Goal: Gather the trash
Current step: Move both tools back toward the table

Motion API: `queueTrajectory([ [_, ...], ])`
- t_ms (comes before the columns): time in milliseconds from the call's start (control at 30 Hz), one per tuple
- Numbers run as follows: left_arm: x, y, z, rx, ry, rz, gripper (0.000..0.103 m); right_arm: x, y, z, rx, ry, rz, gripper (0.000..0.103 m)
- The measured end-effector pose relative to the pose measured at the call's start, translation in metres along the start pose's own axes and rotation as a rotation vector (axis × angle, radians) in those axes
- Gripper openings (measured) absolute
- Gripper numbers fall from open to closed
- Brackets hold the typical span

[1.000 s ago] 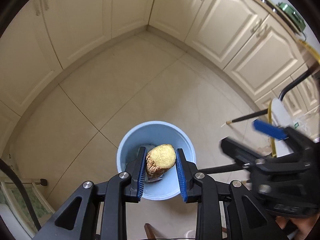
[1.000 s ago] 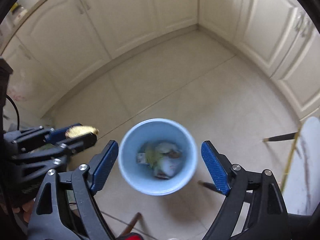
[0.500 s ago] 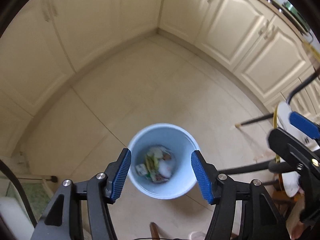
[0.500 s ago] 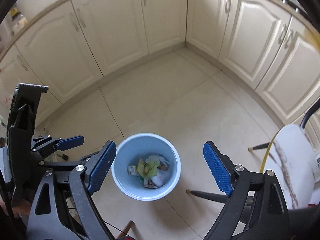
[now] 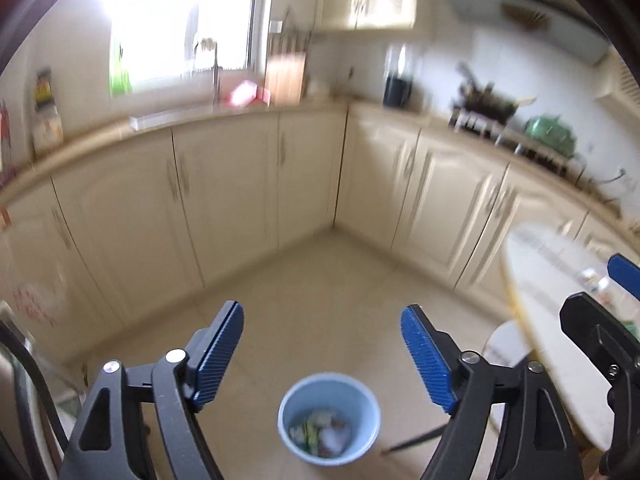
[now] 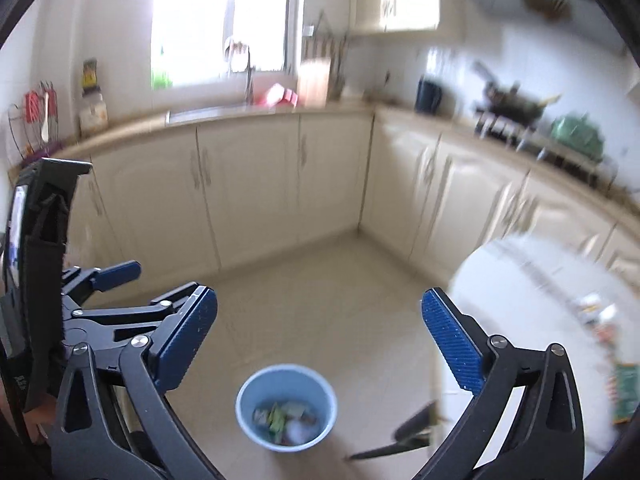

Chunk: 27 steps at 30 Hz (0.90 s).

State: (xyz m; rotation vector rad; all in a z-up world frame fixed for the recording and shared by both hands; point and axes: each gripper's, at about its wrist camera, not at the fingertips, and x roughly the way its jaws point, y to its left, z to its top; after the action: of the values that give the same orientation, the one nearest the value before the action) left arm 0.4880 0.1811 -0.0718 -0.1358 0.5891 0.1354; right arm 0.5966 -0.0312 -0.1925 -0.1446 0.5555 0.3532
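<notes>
A light blue bin (image 5: 329, 420) stands on the tiled floor with mixed scraps inside; it also shows in the right wrist view (image 6: 286, 407). My left gripper (image 5: 322, 350) is open and empty, high above the bin. My right gripper (image 6: 319, 332) is open and empty, also high above the bin. The left gripper (image 6: 116, 280) shows at the left of the right wrist view. The right gripper's fingers (image 5: 622, 270) show at the right edge of the left wrist view.
A white round table (image 5: 556, 320) with small items on it (image 6: 600, 316) stands at the right, with a dark leg (image 6: 400, 438) near the bin. Cream cabinets (image 5: 240, 200) line the corner under a cluttered counter (image 5: 500, 120) and a window (image 5: 176, 20).
A second ago my left gripper held a ginger piece over the bin. It opened, the piece dropped in, and both grippers have risen and tilted up away from the bin.
</notes>
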Motion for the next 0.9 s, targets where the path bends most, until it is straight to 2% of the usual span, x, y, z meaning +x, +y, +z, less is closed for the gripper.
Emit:
queueTrajectory([
  [133,-0.066,-0.019,0.007,0.019,-0.163,-0.003,0.098,-0.082,-0.011,0.019,0.008,-0.108,-0.051,0.103],
  [200,-0.094,-0.037,0.008,0.021,-0.243,-0.028,0.099,-0.119,-0.015,0.026,0.013,-0.153,-0.091,0.103],
  [367,-0.150,-0.056,-0.007,0.045,-0.358,-0.101,0.102,-0.210,-0.033,0.030,0.064,-0.266,-0.172,0.103],
  [533,-0.213,-0.074,-0.062,0.068,-0.427,-0.160,0.102,-0.282,-0.050,0.022,0.099,-0.350,-0.271,0.103],
  [567,-0.222,-0.077,-0.065,0.077,-0.442,-0.188,0.102,-0.293,-0.054,0.020,0.107,-0.359,-0.288,0.103],
  [633,-0.277,-0.097,-0.125,0.095,-0.480,-0.200,0.102,-0.313,-0.061,0.015,0.121,-0.373,-0.320,0.103],
  [667,-0.288,-0.100,-0.141,0.109,-0.495,-0.208,0.102,-0.321,-0.064,0.012,0.127,-0.380,-0.333,0.103],
  [767,-0.302,-0.110,-0.177,0.136,-0.516,-0.232,0.102,-0.342,-0.080,0.004,0.157,-0.397,-0.371,0.103],
  [900,-0.309,-0.120,-0.199,0.167,-0.517,-0.260,0.102,-0.360,-0.097,-0.005,0.188,-0.406,-0.413,0.103],
])
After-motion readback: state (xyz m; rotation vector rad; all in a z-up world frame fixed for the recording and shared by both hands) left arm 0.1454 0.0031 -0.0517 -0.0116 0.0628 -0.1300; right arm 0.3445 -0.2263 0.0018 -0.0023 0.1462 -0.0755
